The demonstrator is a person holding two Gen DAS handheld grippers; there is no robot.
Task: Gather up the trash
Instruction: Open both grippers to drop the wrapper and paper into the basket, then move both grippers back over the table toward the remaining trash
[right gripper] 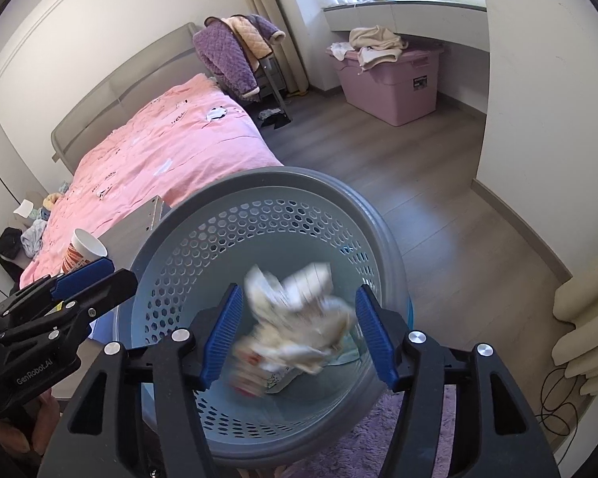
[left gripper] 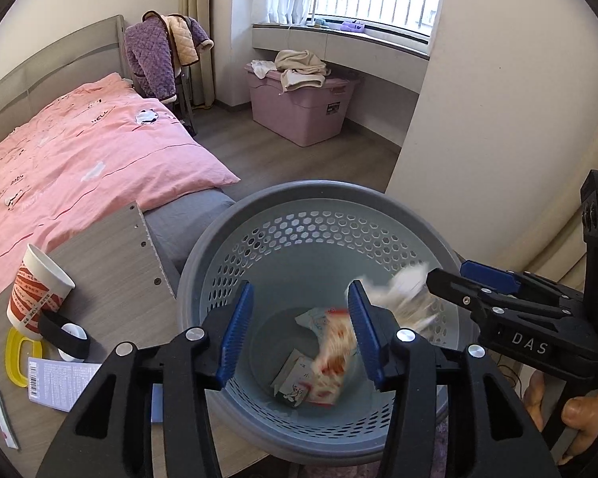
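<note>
A grey perforated trash basket (left gripper: 203, 247) (right gripper: 171, 219) stands on the floor below both grippers. My left gripper (left gripper: 301, 330) is open above it; a blurred red-and-white wrapper (left gripper: 333, 354) is falling inside, over a small printed packet (left gripper: 295, 382) on the bottom. My right gripper (right gripper: 299, 330) is open above the basket; a blurred crumpled white paper wad (right gripper: 295, 318) is in mid-air between its fingers, also seen in the left wrist view (left gripper: 406, 290). The right gripper shows at the right of the left wrist view (left gripper: 450, 283).
A wooden table (left gripper: 111, 263) left of the basket holds a paper cup (left gripper: 36, 290), a yellow ring (left gripper: 18, 354), a black band (left gripper: 63, 334), a printed card (left gripper: 59, 382) and a sachet (left gripper: 4, 418). A pink-covered bed (left gripper: 79, 151), a pink storage box (left gripper: 303, 103) and a wall corner (left gripper: 478, 119) surround it.
</note>
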